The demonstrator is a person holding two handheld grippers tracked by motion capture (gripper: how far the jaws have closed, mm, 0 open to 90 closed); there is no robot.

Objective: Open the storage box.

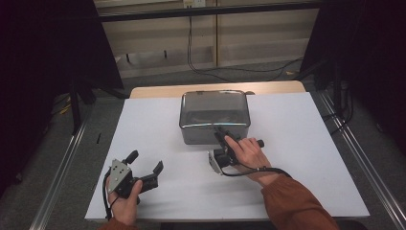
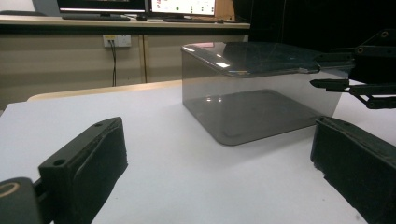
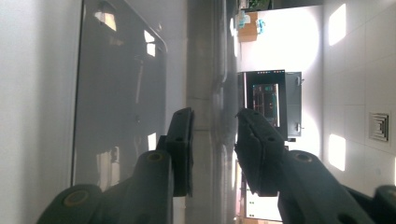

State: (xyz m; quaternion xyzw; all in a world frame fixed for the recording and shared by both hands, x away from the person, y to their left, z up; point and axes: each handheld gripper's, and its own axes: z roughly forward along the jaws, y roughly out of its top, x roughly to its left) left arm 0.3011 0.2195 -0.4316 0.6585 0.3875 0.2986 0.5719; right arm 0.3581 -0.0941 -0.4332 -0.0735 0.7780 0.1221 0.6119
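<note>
A smoky-grey, see-through plastic box (image 1: 214, 116) with rounded corners stands upright near the far middle of the white desk (image 1: 153, 139), its flat lid (image 2: 247, 57) of the same tint resting on top, overhanging the walls slightly.

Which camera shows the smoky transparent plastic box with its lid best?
The left gripper view: the smoky transparent plastic box appears whole, lid overhanging. The high view shows it from above, smaller; the right gripper view shows part, turned sideways.
</note>
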